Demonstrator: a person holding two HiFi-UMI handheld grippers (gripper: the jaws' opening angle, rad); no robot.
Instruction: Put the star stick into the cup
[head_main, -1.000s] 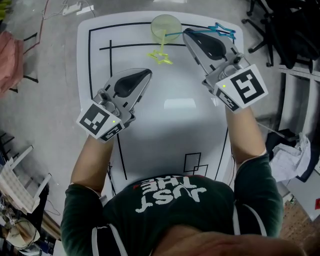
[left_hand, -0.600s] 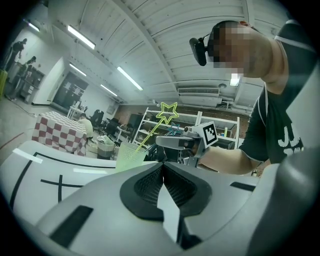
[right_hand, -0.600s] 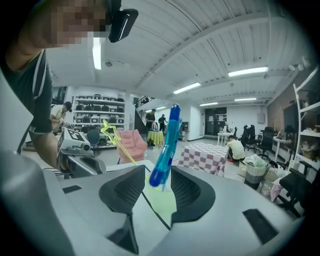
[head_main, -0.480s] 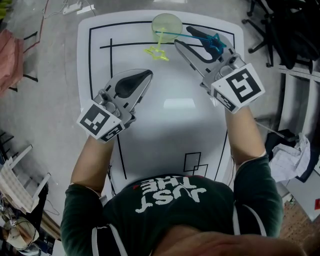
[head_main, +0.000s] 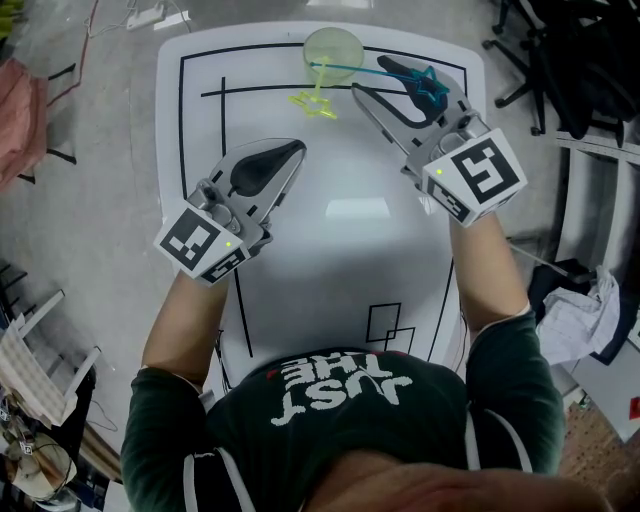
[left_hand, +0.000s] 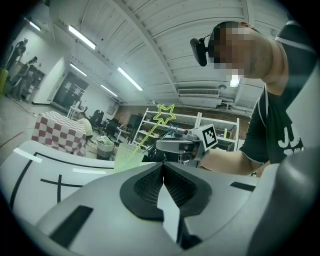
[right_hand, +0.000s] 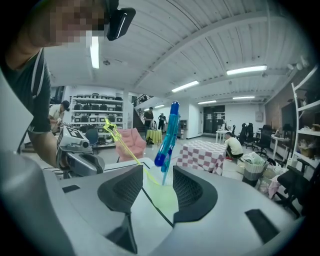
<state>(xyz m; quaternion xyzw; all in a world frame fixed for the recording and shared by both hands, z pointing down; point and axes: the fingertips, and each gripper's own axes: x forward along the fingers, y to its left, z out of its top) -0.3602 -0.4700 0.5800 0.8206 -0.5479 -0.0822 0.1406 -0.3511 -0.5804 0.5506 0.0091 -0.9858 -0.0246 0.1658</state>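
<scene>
The blue star stick leans in the green cup, between the spread jaws of the right gripper, which have just been opening. It looks light and thin; pinch its straight part gently. The left gripper is squeezed together, empty.

Pretty bright, even indoor light. Ceiling strip lights leave a soft white glare patch on the table mid-frame in the head view; shadows are faint. Both gripper views are fisheye with dark corners, and the left gripper looks slightly soft up close.
</scene>
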